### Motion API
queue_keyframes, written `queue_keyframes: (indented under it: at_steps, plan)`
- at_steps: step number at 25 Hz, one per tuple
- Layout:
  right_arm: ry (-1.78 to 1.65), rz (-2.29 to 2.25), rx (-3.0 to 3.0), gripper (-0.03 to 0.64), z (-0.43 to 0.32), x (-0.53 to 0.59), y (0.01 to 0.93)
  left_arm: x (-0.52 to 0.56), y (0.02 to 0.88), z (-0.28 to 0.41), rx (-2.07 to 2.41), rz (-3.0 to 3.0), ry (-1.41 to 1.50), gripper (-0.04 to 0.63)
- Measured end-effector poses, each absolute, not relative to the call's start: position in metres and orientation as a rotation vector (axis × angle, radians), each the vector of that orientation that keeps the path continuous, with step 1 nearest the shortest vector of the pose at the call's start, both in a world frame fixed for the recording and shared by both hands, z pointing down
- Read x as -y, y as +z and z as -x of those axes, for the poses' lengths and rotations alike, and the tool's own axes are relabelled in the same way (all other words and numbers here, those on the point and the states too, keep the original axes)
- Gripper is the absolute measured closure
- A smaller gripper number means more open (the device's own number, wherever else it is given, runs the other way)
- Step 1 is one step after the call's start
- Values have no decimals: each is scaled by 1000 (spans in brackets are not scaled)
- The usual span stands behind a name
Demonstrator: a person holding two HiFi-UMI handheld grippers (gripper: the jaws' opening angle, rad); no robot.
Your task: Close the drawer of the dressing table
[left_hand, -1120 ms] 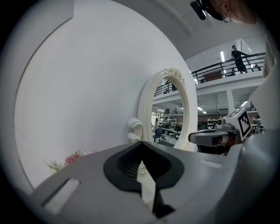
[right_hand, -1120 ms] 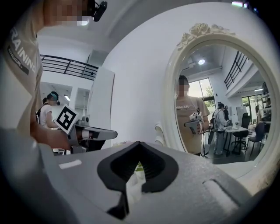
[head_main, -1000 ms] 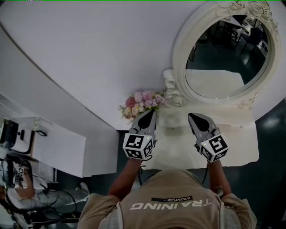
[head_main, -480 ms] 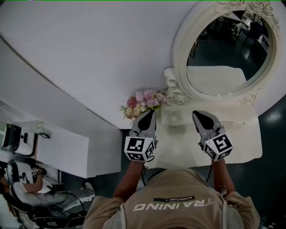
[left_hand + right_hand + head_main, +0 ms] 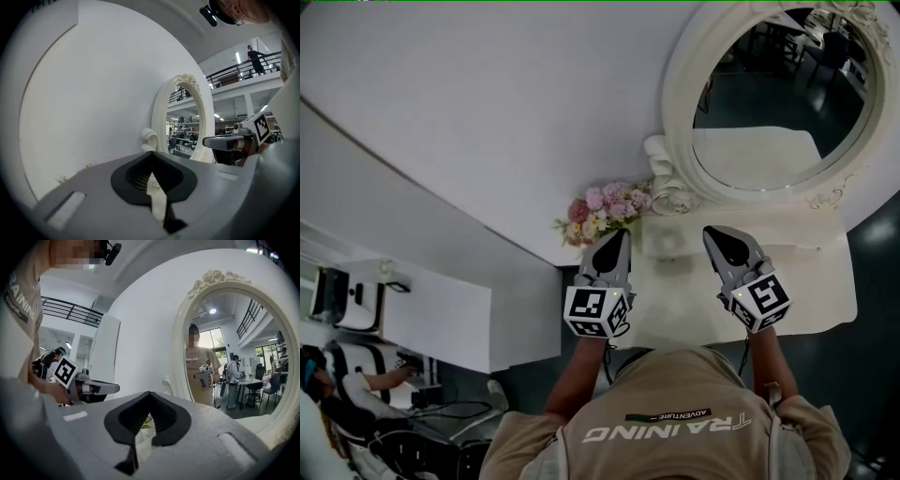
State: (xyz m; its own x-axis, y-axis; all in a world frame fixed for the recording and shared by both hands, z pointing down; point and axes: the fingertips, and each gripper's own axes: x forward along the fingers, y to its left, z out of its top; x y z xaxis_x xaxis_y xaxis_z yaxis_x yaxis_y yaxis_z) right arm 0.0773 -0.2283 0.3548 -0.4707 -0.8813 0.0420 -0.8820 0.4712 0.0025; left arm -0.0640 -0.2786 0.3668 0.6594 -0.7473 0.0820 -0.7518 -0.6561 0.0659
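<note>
The white dressing table stands against the wall under an oval ornate mirror. No drawer shows in any view; the table's front is hidden beneath my torso. My left gripper hovers over the tabletop's left part, shut and holding nothing. My right gripper hovers over the middle, also shut and empty. In the left gripper view the shut gripper points toward the mirror, with the right gripper beside it. The right gripper view has its shut gripper facing the mirror.
A bunch of pink and white flowers sits at the table's back left corner, just beyond the left gripper. A white desk stands to the left, with a seated person past it. Dark floor lies right of the table.
Both grippers stay shut and hold nearly the same spots over the tabletop. The head camera shifted slightly, so the table and mirror drift a little right in view.
</note>
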Motion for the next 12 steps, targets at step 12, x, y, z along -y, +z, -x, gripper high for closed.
queue_keyframes:
  at_steps: [12]
  plan:
    - [40, -1579, 2669, 615, -69, 226, 363, 274, 376, 73, 1265, -2748, 82, 578]
